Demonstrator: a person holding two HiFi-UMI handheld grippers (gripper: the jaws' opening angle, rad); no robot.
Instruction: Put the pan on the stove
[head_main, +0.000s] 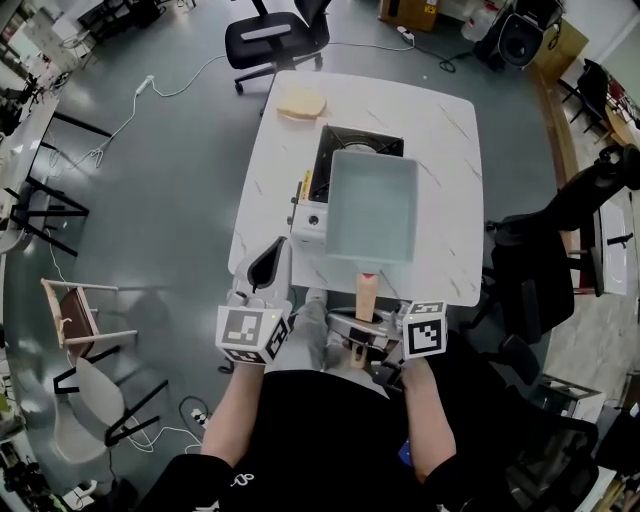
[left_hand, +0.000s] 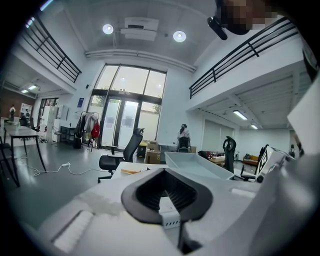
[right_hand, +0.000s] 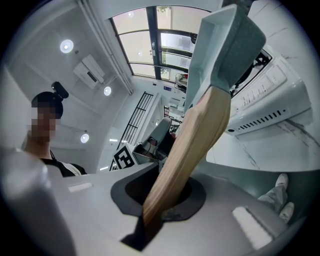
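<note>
A pale blue-grey rectangular pan (head_main: 370, 205) sits over the near right part of a portable gas stove (head_main: 355, 143) on the white table (head_main: 450, 130). Whether it rests on the burner I cannot tell. Its wooden handle (head_main: 367, 292) points toward me, and my right gripper (head_main: 363, 322) is shut on the handle's end. In the right gripper view the handle (right_hand: 192, 140) runs from the jaws up to the pan (right_hand: 222, 42), with the stove (right_hand: 272, 102) beside it. My left gripper (head_main: 265, 263) hovers at the table's near left corner, shut with nothing in it; from it the pan (left_hand: 195, 162) shows ahead.
A slice of bread (head_main: 300, 103) lies at the table's far left corner. A black office chair (head_main: 275, 40) stands behind the table and another black chair (head_main: 545, 260) at its right. A small wooden chair (head_main: 80, 312) stands on the floor to my left.
</note>
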